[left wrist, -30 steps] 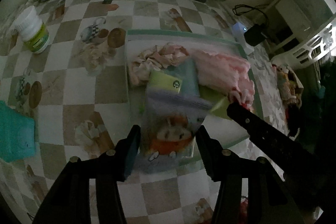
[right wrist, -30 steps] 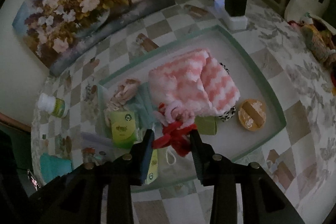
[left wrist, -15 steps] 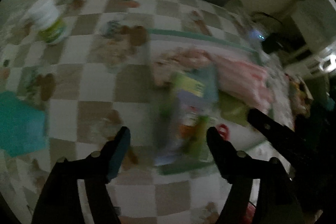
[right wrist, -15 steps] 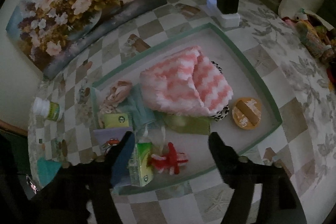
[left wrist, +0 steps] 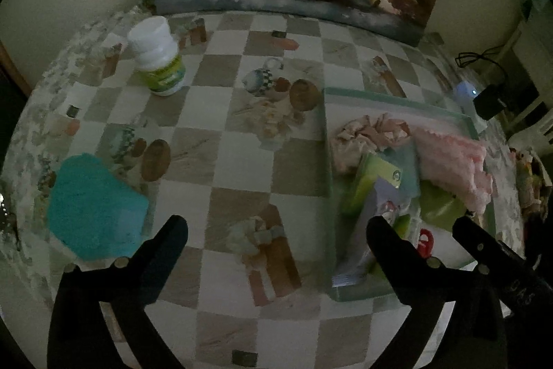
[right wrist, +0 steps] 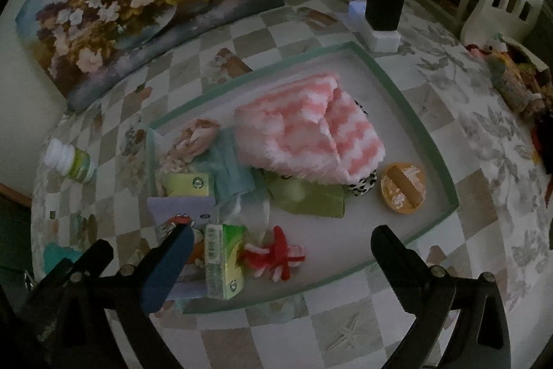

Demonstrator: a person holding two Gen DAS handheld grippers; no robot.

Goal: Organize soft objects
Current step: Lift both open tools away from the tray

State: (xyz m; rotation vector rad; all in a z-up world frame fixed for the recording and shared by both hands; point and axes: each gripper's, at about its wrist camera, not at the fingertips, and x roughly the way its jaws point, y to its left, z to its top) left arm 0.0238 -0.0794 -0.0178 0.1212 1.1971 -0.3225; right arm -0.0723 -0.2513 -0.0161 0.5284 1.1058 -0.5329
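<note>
Both claws are opening with nothing between their pads: the right claw (right wrist: pixel 280 241) hangs above the red-and-white knit toy (right wrist: pixel 276 255), lying at the tray's (right wrist: pixel 428 127) 6 o'clock rim, while the left claw (left wrist: pixel 276 230) overlooks bare surface (left wrist: pixel 242 168), the teal cloth (left wrist: pixel 93 210) at 9 o'clock probably next for collecting

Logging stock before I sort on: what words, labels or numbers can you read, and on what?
None reads clearly.
White bottle: green label, print blurred.
Green tissue pack: side print and round logo, too small.
Purple cartoon pack: no legible words.
Right tool, jaws opening, empty: pale marking on its arm, too dim.
</note>
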